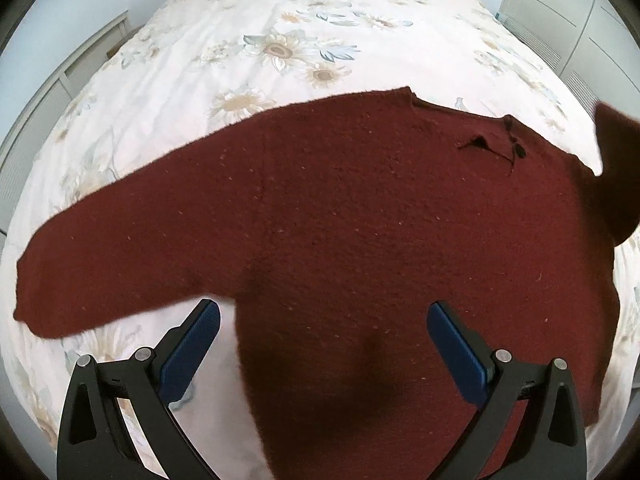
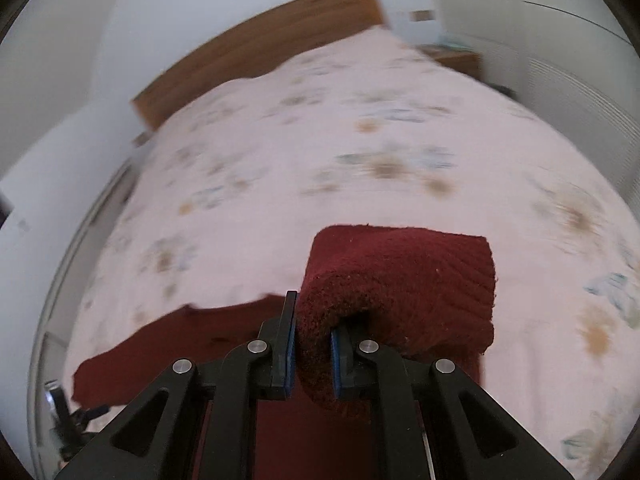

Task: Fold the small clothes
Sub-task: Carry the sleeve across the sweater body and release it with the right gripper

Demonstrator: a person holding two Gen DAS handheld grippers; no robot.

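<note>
Two Grippers, One Dark Red Sweater on the Bed

My left gripper (image 1: 323, 354) hangs over the dark red sweater (image 1: 340, 220) with its blue-padded jaws spread wide apart, holding nothing. Ahead of those jaws the sweater lies flat on the floral bedspread (image 1: 280, 40), its body running straight forward between them, the collar (image 1: 492, 142) at the far end and slightly to the outer side of my right jaw. One sleeve (image 1: 100, 252) stretches out flat past my left jaw, ending well beyond it. Far off to the right, a lifted flap of the same red knit rises off the bed.

My right gripper (image 2: 313, 354) is clamped on the other sleeve (image 2: 400, 280): the knit is pinched between the two jaws, and the ribbed cuff end bulges up and forward over my right jaw, raised clear of the bedspread (image 2: 280, 184). Below and to the left of these jaws the rest of the sweater lies on the bed. Beyond it stands the wooden headboard (image 2: 260, 52), blurred in this view.
</note>
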